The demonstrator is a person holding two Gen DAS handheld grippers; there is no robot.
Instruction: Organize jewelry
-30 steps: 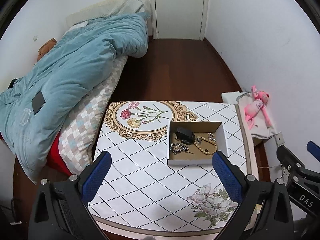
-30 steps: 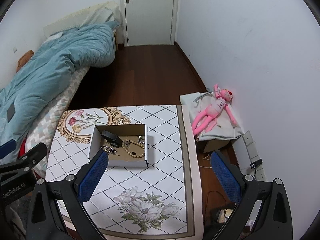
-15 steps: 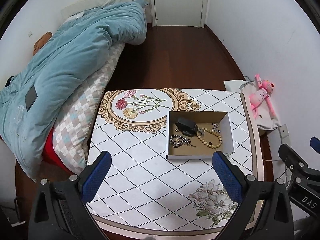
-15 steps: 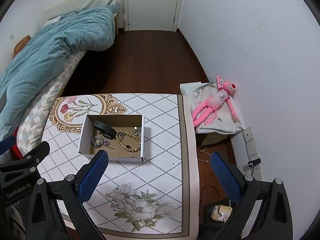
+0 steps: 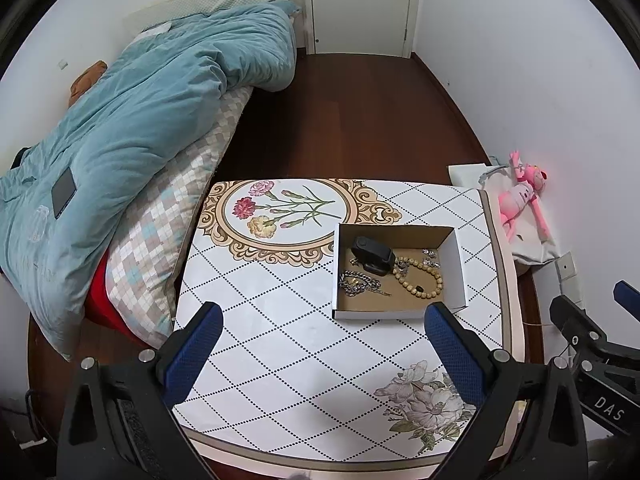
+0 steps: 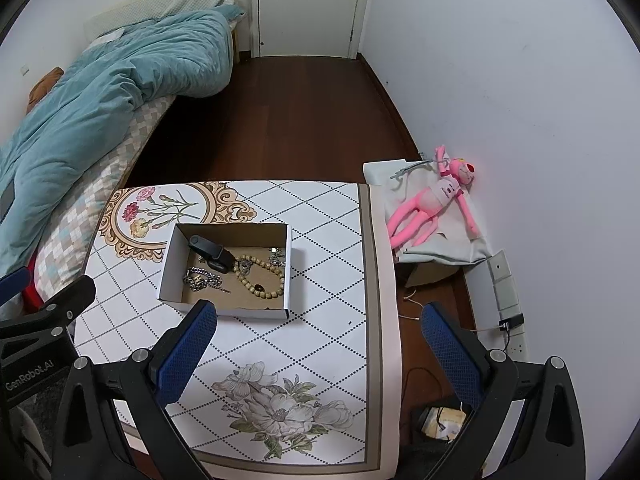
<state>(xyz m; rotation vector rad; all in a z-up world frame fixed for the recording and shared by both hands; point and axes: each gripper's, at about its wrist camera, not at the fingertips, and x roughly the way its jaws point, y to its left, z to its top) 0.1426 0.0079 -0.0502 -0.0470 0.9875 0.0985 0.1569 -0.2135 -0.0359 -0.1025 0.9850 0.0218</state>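
Fingers of both grippers [image 5: 320, 344] [image 6: 316, 340] stay spread and empty, now higher above the box [image 5: 400, 312].

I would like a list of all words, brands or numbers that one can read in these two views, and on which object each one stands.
"DAS": white letters on the black body of the right gripper, seen at the lower right edge of the left wrist view; more letters may be cut off.
"GenRobot.AI": white letters on the black body of the left gripper, at the lower left of the right wrist view.
Pale print on the blue quilt: too faint to read.
Nothing else carries readable text.
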